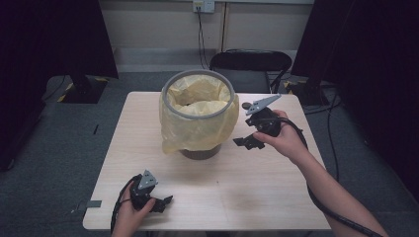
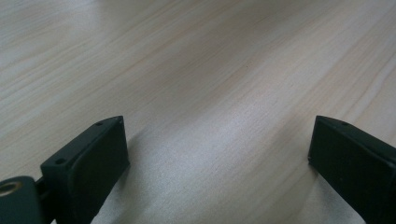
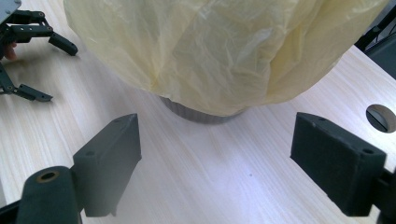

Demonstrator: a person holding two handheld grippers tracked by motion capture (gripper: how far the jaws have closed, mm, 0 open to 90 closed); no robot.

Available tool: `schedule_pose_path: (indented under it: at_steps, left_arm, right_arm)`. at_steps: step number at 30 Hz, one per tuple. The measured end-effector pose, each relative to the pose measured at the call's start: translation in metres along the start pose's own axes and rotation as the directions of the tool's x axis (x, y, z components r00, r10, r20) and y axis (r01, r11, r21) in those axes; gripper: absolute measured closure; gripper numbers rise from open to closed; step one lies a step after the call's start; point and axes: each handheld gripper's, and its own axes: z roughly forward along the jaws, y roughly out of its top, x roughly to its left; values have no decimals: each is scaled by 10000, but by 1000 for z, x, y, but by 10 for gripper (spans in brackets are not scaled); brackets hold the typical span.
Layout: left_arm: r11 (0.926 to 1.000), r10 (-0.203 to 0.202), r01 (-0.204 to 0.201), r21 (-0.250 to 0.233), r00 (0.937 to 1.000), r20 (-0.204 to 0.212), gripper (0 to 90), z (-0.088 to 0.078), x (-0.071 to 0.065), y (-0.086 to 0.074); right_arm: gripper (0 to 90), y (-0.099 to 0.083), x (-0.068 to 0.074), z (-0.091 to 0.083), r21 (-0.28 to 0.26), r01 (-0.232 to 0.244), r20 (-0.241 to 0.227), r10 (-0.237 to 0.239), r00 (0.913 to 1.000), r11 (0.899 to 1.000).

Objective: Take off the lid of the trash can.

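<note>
Bin with yellow bag stands at centre of the table in the high view, bag rim folded out over the grey ring and hanging down the wall. Right gripper sits just right of the bin near its base, jaws spread, holding nothing. Left gripper rests at lower left of frame, well apart from the bin, jaws spread.

Left gripper view: bare tabletop between two wide-apart jaws.

Right gripper view: bag fills the upper frame, bin base below it; jaws spread, short of the film. Judgement: film is thin, soft, slippery, tears easily; pinch a loose hanging fold at the skirt, not the stiff bin wall. Bin likely light, may slide.
</note>
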Motion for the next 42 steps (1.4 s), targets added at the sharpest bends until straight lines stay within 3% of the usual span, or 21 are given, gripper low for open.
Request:
schedule_pose_path:
  at_steps: [20,34,42]
  left_arm:
    - [10000,8,-8,-1,10000,25,41,0,0,0]
    - [10000,3,-3,7,10000,23,41,0,0,0]
    - [10000,7,-7,7,10000,20,41,0,0,0]
  right_arm:
    - [152,41,-14,-28,-493,-193,36,195,9998,9986]
    - [151,65,-28,-32,-746,-469,-3,470,9989,9961]
    - [150,81,-39,-26,-976,-686,231,711,9972,9929]
